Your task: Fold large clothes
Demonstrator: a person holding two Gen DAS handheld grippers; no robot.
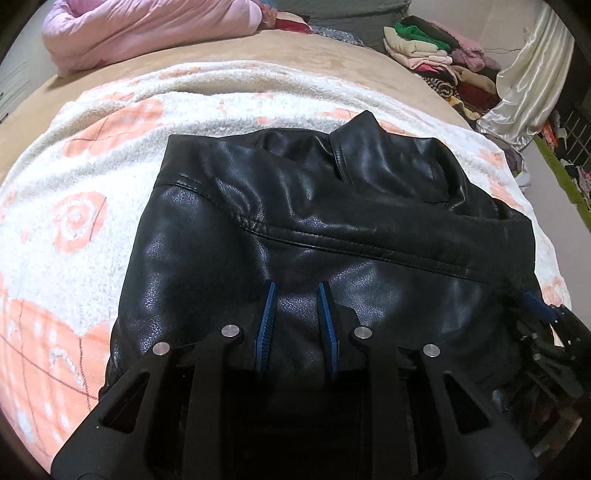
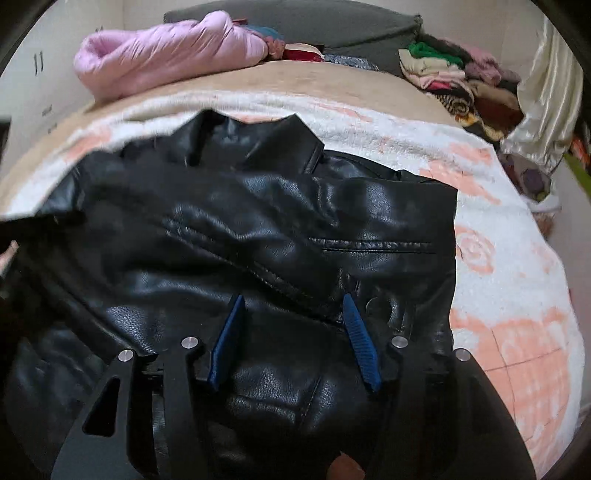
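Note:
A black leather jacket (image 1: 332, 206) lies partly folded on the white and peach blanket (image 1: 74, 221), collar toward the far side. My left gripper (image 1: 296, 286) is down at the jacket's near edge, its blue pads narrowly apart with a ridge of leather pinched between them. In the right wrist view the jacket (image 2: 258, 221) shows a sleeve folded across the body and a pocket seam on the right. My right gripper (image 2: 293, 299) hovers low over the near part with its jaws wide apart, nothing between the pads. One blue pad of the right gripper (image 1: 539, 310) shows at the jacket's right edge.
The blanket (image 2: 517, 295) covers a tan bed sheet (image 1: 295, 48). A pink quilt (image 2: 166, 51) is bundled at the far left. A pile of mixed clothes (image 2: 461, 74) sits at the far right, beside a cream satin cloth (image 1: 528, 85). A grey headboard cushion (image 2: 332, 22) stands behind.

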